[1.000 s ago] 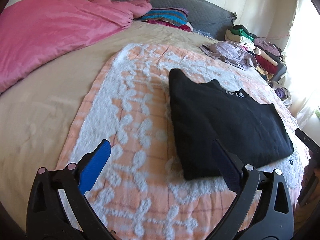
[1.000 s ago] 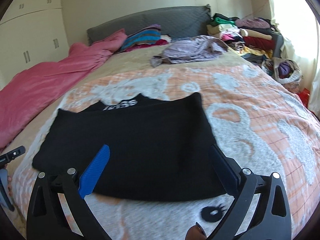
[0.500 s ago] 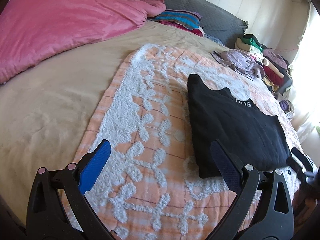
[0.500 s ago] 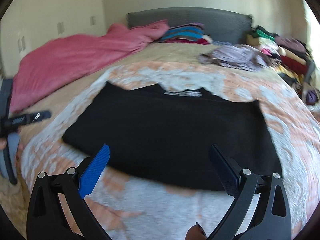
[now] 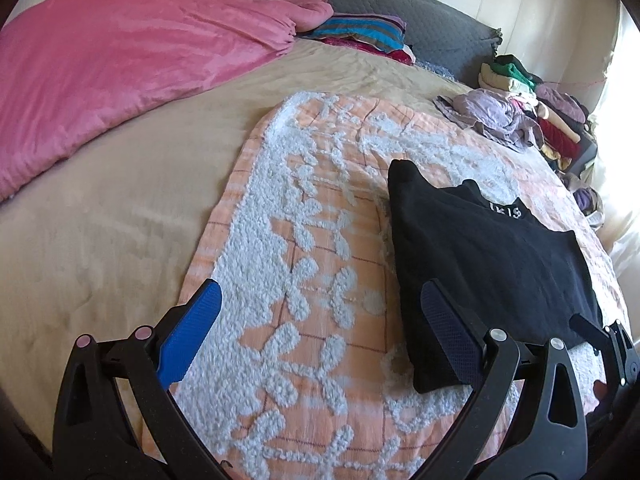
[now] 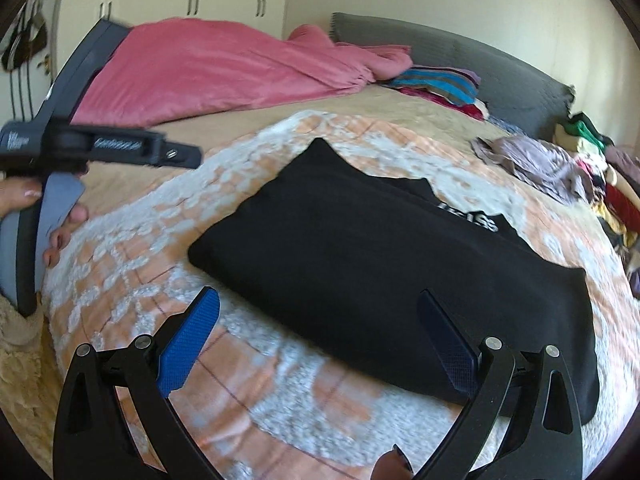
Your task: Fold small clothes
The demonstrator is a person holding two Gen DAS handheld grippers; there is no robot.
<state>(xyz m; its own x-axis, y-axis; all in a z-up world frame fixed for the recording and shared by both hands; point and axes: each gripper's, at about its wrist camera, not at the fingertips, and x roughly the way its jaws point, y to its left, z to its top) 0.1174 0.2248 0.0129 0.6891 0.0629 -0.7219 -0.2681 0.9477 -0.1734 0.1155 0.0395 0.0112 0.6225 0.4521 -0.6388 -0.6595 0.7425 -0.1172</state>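
A black garment (image 5: 480,256) with white lettering lies folded flat on an orange and white blanket (image 5: 312,240) on the bed. My left gripper (image 5: 320,312) hovers open above the blanket, its right finger over the garment's near left edge. In the right wrist view the same garment (image 6: 380,248) fills the middle, and my right gripper (image 6: 320,320) stands open just in front of its near edge, holding nothing. The left gripper's body shows at the left of that view, held by a hand (image 6: 60,232).
A pink duvet (image 5: 120,72) covers the far left of the bed. Striped folded clothes (image 5: 360,34) lie by the grey headboard (image 5: 420,16). A crumpled lilac garment (image 5: 488,114) and a stack of clothes (image 5: 540,112) sit at the far right. White wardrobes (image 6: 192,0) stand behind.
Both grippers have swung to the left, so the black garment has shifted right in both views. Both stayed open and the garment has not moved.
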